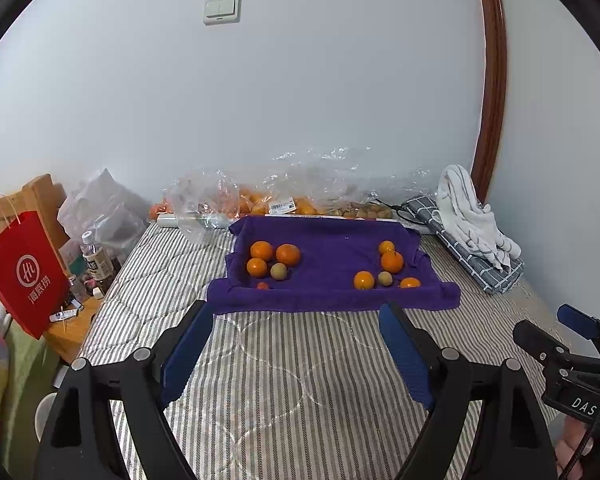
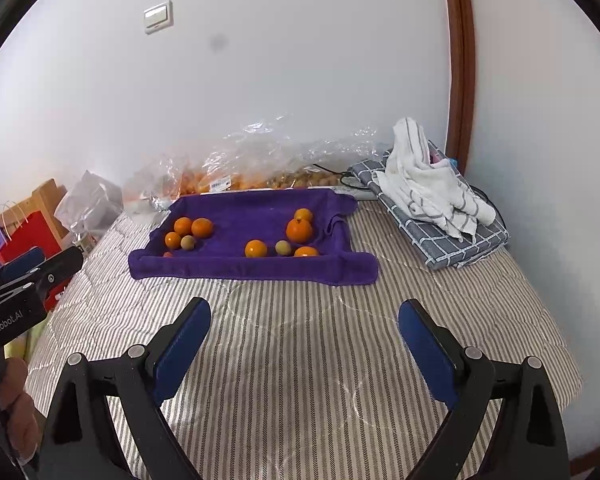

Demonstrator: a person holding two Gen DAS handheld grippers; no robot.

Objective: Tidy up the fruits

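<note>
Round orange fruits (image 1: 288, 255) (two pale greenish) on purple towel (image 1: 332, 260).

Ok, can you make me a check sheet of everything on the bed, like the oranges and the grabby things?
Surface: striped quilt on a bed, flat, with a purple towel laid over a tray shape.
Job's things: two fruit groups on the towel; left group has three oranges, one pale round fruit, one small red one; right group has four oranges and one pale fruit.
Clutter: plastic bags of fruit by the wall, white striped cloth on a folded checked cloth, red paper bag, bottle.
Grippers: left gripper open, empty; right gripper open, empty.
Cables: black cable behind the towel.
Surroundings: white wall, light switch, brown door frame.
</note>
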